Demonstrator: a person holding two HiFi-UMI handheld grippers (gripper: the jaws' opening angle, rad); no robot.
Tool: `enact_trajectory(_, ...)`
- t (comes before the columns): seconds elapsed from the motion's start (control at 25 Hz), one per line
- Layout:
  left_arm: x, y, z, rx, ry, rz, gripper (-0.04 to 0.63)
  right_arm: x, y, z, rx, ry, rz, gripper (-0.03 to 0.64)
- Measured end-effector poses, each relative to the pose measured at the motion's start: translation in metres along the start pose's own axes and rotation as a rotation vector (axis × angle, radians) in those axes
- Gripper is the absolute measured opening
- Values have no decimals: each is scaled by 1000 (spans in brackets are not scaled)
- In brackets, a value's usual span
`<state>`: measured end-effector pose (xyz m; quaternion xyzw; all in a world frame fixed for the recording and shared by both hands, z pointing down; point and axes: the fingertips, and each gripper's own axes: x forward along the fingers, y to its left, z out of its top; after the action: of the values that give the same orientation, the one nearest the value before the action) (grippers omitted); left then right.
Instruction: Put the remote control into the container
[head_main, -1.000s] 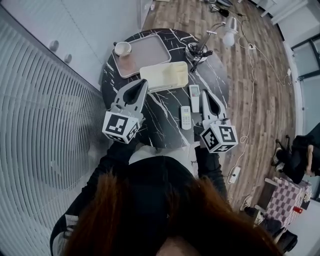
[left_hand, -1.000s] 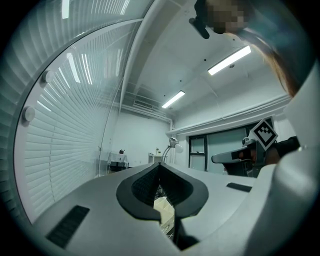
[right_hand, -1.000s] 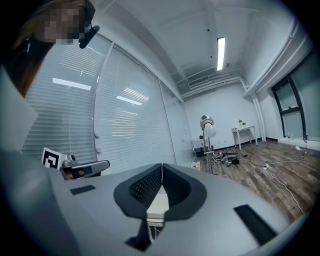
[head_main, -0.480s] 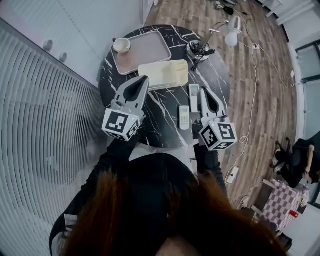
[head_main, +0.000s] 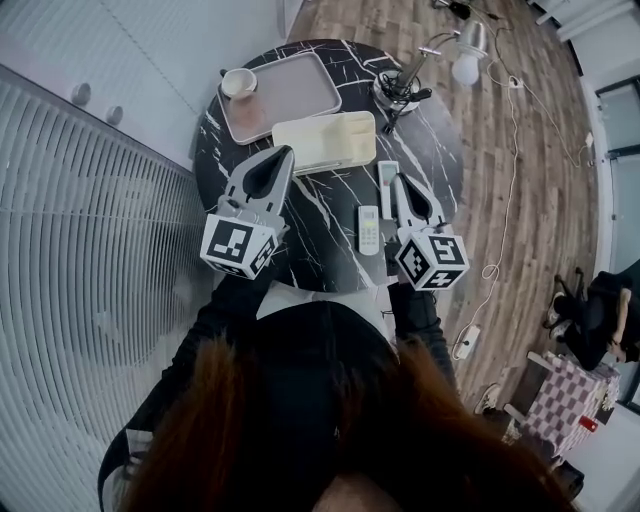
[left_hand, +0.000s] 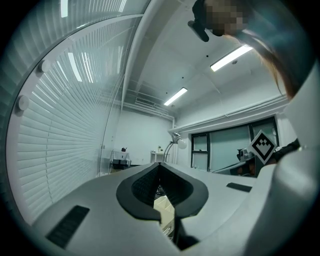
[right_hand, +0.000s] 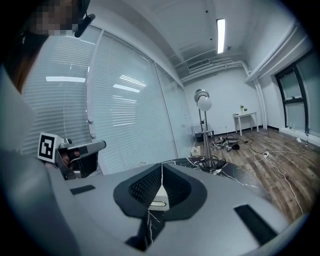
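Currently my right gripper (head_main: 399, 181) and left gripper (head_main: 284, 157) both have their fingers pressed together, empty. One remote control (head_main: 388, 178) lies on the desk (head_main: 330, 255) beside my right tips (another remote (head_main: 369, 230) sits nearer me), outside the container (head_main: 325, 141). Coming down shut, I'd likely shove it aside rather than grasp it.

The person's hair (head_main: 300, 420) covers the near rim of the worktop (head_main: 322, 215) and most of both arms. From the head view we cannot tell whether the right tongs (head_main: 399, 182) touch the remote (head_main: 386, 176) beside their tip, and its buttons are too small to make out. In the left gripper view the left tongs (left_hand: 159, 166) hide the worktop, and we see only a sliver of the container (left_hand: 165, 210). In the right gripper view only one end of a remote (right_hand: 159, 199) shows, and we cannot tell which.
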<state>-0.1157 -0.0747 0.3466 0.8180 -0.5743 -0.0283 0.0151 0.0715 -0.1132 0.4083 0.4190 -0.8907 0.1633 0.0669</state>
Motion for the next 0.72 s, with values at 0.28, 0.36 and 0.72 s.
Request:
enact_trajectory(0.28,1,2,-4,0,9,5,-2,13,-32,-74,-14,180,-88,18)
enact_trajectory(0.36,2,2,-5,0,10,4,-2,16,-41,-95,-6,219,-119,19)
enact_trajectory(0.72,8,5,-4,6,11,6,-2,24,-55,-174,57,378,-167,20)
